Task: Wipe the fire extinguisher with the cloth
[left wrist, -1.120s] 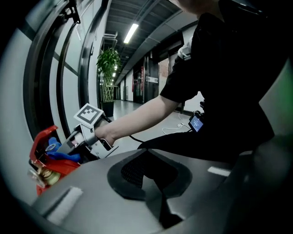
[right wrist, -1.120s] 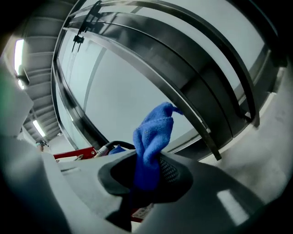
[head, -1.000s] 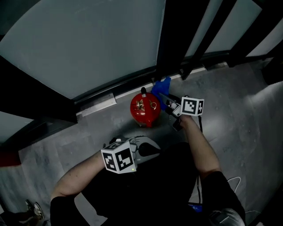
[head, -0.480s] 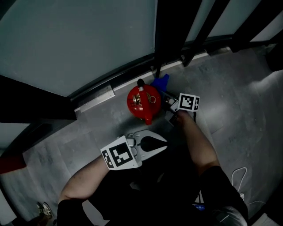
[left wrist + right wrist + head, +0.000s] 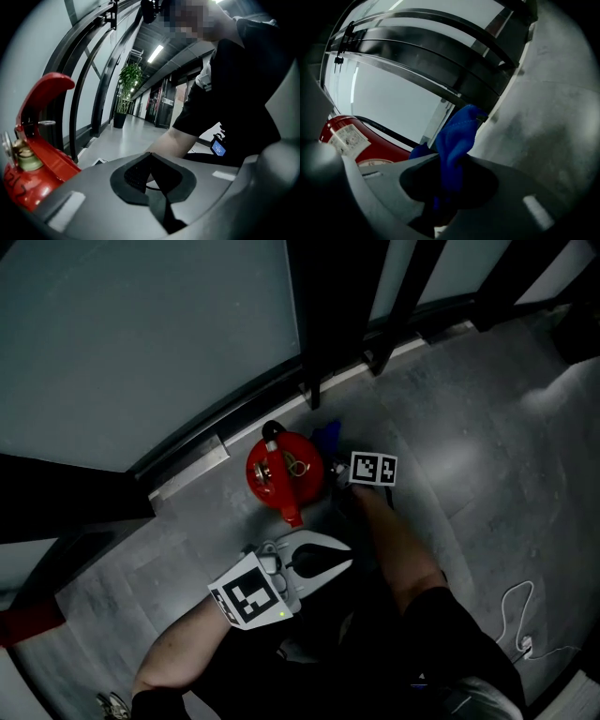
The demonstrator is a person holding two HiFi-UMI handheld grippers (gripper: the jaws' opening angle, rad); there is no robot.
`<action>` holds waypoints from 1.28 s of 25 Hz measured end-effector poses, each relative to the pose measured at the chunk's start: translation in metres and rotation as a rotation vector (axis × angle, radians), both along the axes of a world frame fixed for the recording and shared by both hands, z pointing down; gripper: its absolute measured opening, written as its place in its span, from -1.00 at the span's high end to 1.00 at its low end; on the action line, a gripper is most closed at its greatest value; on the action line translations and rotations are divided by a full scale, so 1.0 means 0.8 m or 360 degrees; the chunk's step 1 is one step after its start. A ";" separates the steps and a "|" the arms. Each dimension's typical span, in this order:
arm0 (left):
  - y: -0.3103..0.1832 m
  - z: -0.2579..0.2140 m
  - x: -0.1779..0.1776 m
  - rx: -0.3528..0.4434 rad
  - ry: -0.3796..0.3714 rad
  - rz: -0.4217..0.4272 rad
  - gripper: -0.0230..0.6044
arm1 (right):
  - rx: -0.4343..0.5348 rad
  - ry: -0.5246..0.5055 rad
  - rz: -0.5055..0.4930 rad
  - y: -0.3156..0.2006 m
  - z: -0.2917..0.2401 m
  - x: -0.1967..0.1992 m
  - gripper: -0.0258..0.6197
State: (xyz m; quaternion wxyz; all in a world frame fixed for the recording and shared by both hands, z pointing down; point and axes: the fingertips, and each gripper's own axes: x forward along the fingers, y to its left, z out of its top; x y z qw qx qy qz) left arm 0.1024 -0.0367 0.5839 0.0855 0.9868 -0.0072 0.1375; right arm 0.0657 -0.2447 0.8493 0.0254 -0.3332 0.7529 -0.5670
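A red fire extinguisher (image 5: 284, 474) stands on the grey floor by the glass wall, seen from above. My right gripper (image 5: 336, 486) sits against its right side, shut on a blue cloth (image 5: 326, 437) that shows behind the cylinder. In the right gripper view the blue cloth (image 5: 457, 136) is bunched between the jaws of the right gripper (image 5: 450, 183), with the red body and its label (image 5: 361, 140) close at the left. My left gripper (image 5: 345, 563) hangs shut and holding nothing just in front of the extinguisher; the red handle (image 5: 47, 93) rises at the left of the left gripper (image 5: 152, 173).
A glass wall with dark frames (image 5: 323, 324) runs behind the extinguisher, with a metal strip (image 5: 187, 465) at its foot. A white cable (image 5: 520, 615) lies on the floor at the right. A potted plant (image 5: 129, 89) stands far down the corridor.
The right gripper with the cloth has slid nearer along the extinguisher's right side, so less cloth shows. The left gripper has come closer to the extinguisher.
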 end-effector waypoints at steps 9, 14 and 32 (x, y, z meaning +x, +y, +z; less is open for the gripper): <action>0.009 0.030 -0.017 -0.0093 -0.0104 -0.0027 0.90 | -0.0149 0.0101 0.0110 0.003 0.064 0.016 0.66; 0.002 0.038 -0.038 -0.0186 -0.0090 -0.0139 0.90 | -0.0293 0.0244 0.0157 0.019 0.112 0.027 0.66; 0.011 0.034 -0.014 -0.0171 -0.0072 0.0008 0.90 | -0.0025 0.0403 0.0006 0.002 0.030 0.061 0.66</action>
